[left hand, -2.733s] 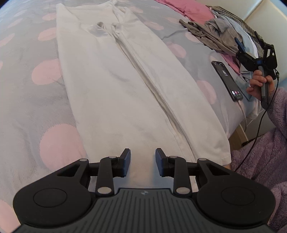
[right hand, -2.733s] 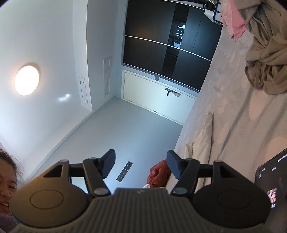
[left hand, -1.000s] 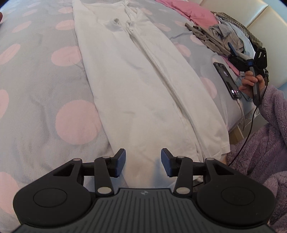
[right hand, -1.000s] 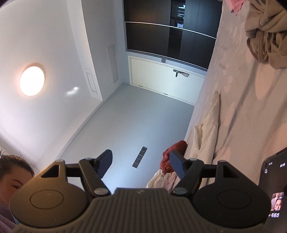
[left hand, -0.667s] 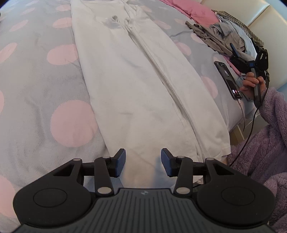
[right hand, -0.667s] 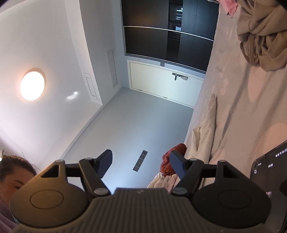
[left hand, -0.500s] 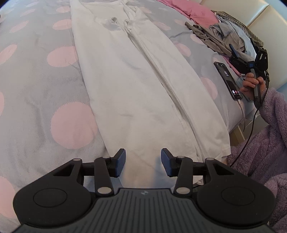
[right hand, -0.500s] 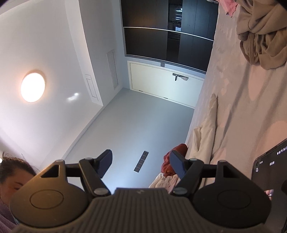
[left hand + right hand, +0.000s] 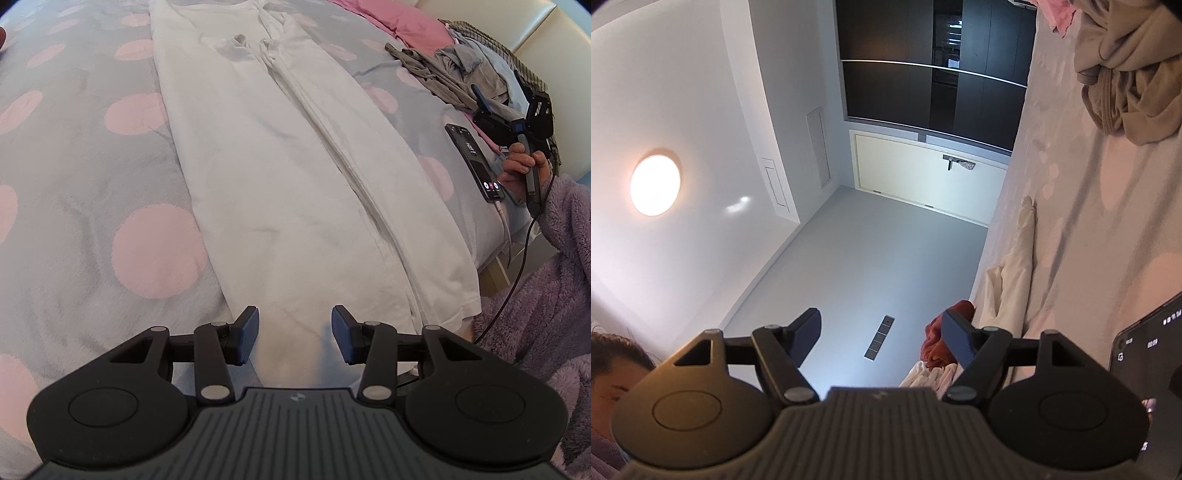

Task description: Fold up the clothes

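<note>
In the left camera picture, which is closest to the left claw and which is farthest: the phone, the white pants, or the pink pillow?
From the left claw, nearest first:
1. White pants: their hem lies right in front of the open claw, on the bed.
2. Phone: off to the right, by the bed's edge.
3. Pink pillow: farthest, at the far right end of the bed.

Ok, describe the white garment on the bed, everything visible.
The white garment looks like soft cotton, long and spread flat lengthwise on the polka-dot bedspread. A seam or fold runs down its middle, with a bunched knot near the far end. The near hem lies under the open left gripper, which isn't gripping it.
</note>
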Tool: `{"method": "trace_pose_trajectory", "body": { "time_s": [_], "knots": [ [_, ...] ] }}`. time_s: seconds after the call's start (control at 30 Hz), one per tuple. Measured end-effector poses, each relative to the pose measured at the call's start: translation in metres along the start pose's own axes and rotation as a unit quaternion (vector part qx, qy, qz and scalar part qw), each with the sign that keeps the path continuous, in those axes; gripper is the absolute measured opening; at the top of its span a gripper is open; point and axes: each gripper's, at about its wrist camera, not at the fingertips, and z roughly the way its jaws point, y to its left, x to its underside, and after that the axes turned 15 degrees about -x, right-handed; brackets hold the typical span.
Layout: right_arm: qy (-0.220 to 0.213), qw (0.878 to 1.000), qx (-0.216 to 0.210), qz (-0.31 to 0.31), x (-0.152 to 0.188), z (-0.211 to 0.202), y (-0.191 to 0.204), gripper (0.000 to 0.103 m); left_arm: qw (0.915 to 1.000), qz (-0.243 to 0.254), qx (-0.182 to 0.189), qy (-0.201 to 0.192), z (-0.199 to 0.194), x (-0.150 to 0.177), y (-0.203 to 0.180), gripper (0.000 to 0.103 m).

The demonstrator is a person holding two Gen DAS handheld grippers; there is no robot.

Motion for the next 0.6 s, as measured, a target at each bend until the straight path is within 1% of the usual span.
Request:
{"method": "trace_pose_trajectory", "body": {
  "time_s": [0.1, 0.23, 0.27, 0.33, 0.47, 0.53, 0.6],
  "knots": [
    [-0.001, 1.000, 0.006, 0.003, 0.001, -0.001, -0.001, 0.077, 1.0000, -0.001, -0.001, -0.002, -0.001, 0.000, 0.000, 0.041],
    [0.005, 1.000, 0.003, -0.004, -0.002, 0.007, 0.005, 0.079, 1.0000, -0.003, 0.004, -0.001, -0.002, 0.002, 0.001, 0.041],
    [0.012, 1.000, 0.001, -0.005, -0.001, 0.012, 0.008, 0.080, 1.0000, -0.003, 0.005, -0.001, -0.003, 0.003, 0.002, 0.044],
    [0.038, 0.999, 0.005, -0.008, 0.002, 0.025, 0.013, 0.080, 0.9999, -0.003, 0.011, 0.007, -0.003, 0.006, 0.003, 0.047],
    [0.100, 0.995, 0.023, -0.004, 0.019, 0.052, 0.020, 0.080, 0.9993, -0.002, 0.024, 0.030, 0.000, 0.016, 0.006, 0.047],
    [0.145, 0.988, 0.052, -0.008, 0.031, 0.068, 0.026, 0.080, 0.9987, -0.002, 0.030, 0.042, 0.001, 0.020, 0.008, 0.048],
    [0.189, 0.978, 0.084, -0.015, 0.045, 0.084, 0.032, 0.080, 0.9979, -0.001, 0.037, 0.053, 0.002, 0.025, 0.009, 0.048]
  ]
}}
